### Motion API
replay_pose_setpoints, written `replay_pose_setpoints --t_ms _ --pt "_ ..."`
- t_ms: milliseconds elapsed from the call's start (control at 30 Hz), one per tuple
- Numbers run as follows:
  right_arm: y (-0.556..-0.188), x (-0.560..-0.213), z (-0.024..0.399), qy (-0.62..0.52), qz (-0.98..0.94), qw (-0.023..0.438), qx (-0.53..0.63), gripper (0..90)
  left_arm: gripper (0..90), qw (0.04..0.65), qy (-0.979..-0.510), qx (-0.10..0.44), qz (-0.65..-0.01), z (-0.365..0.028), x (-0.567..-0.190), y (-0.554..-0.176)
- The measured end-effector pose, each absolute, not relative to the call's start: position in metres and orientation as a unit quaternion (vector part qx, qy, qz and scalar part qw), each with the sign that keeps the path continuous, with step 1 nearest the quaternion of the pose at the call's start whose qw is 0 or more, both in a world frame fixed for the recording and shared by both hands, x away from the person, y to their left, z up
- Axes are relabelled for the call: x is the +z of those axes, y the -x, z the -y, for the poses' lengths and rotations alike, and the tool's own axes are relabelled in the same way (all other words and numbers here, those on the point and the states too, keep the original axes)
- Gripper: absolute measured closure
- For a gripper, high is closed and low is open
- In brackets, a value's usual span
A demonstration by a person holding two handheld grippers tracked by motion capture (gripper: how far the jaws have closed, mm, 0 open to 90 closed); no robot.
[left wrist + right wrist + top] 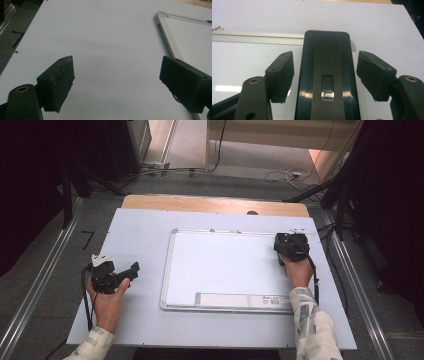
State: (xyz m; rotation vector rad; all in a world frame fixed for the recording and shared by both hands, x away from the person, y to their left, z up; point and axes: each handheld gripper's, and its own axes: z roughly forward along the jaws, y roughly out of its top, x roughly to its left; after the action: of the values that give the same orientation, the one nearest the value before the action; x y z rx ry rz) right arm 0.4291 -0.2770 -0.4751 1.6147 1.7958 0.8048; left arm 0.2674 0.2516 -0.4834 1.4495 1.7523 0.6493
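A white board [169, 270] with a silver frame lies flat in the middle of the white table top [135, 225]. My right gripper [291, 246] is at the board's far right corner. In the right gripper view a black eraser [325, 75] with a small silver label lies between the jaws of my right gripper [325, 53]. Both pads stand just clear of its sides. My left gripper [131, 271] rests low over the bare table left of the board. Its jaws are wide apart with nothing between them, as the left gripper view [116, 60] shows.
A grey label strip [240, 300] runs along the board's near edge. The board's frame [162, 32] lies just right of the left gripper's jaws. A wooden strip [215, 204] borders the table's far side. Cables and dark stands sit on the floor beyond.
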Motion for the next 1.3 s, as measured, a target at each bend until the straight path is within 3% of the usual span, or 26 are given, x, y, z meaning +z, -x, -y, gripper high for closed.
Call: replay_pose_setpoints --t_ms 500,1300 --pt "-0.377 -0.458 0.298 -0.564 -0.706 0.260 0.341 18.4 12.8 0.377 -0.564 0.252 -0.691 -0.254 -0.484 -0.269" --pt "-0.320 -0.452 0.333 -0.546 -0.706 0.261 0.368 18.2 12.8 0.377 -0.557 0.253 -0.695 -0.258 -0.484 -0.267"
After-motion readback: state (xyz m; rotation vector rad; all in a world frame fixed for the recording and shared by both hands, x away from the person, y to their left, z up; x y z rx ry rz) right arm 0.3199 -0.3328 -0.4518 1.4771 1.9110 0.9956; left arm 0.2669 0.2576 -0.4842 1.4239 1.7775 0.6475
